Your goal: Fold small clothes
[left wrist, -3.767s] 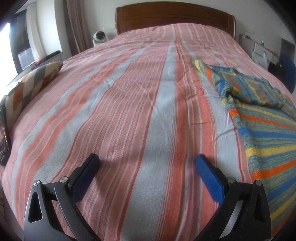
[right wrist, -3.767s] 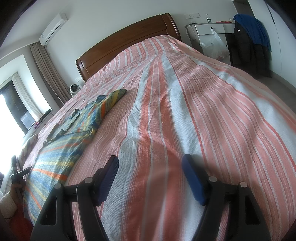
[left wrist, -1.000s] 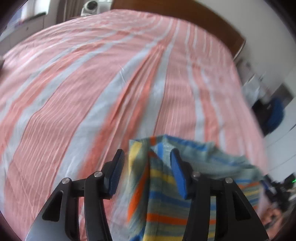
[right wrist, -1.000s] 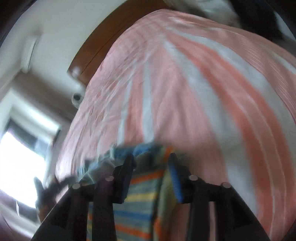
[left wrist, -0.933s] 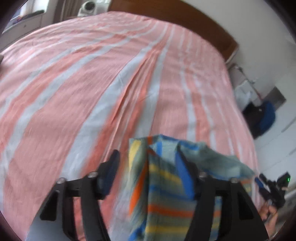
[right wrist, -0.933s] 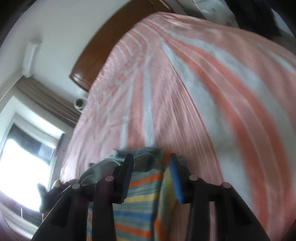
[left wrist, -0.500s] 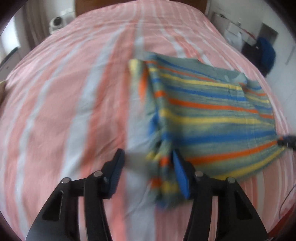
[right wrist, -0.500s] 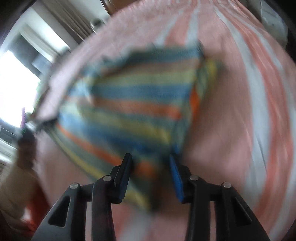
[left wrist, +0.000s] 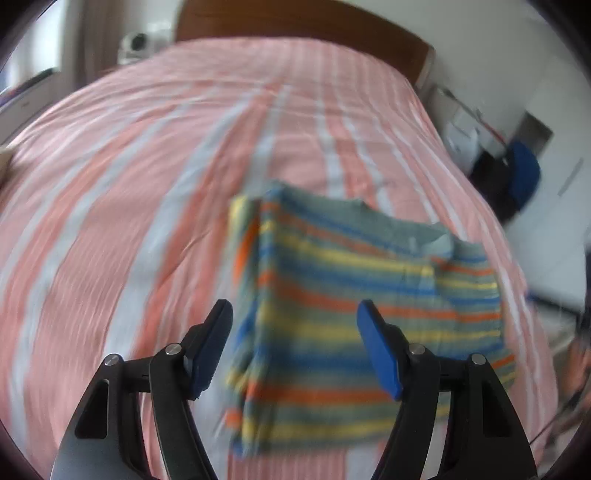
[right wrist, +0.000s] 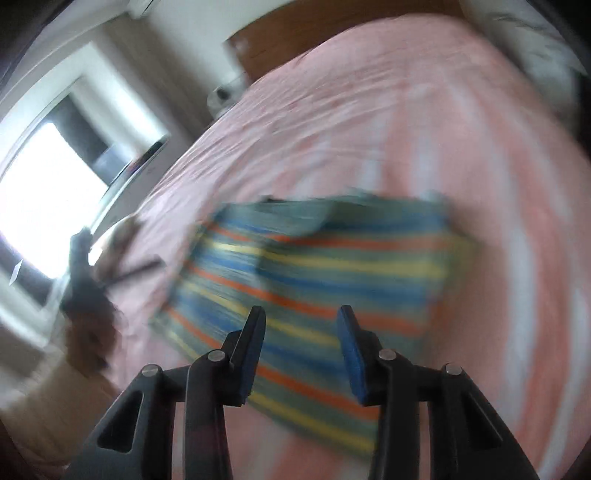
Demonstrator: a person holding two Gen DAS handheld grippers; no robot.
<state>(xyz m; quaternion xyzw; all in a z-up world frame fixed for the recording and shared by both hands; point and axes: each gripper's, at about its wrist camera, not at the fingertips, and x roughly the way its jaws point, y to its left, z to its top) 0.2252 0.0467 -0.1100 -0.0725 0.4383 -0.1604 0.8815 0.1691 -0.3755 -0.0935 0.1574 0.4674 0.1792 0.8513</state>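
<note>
On striped bedspread, striped garment, headboard beyond

Left gripper above the bed, jaws apart and just been opening, nothing between the pads. Striped garment lies flat on the pink-and-white bedspread below, left edge folded over. Wooden headboard at far end. Frame motion-blurred.

Blue-orange-yellow striped garment on pink-and-white striped bedspread.
</note>
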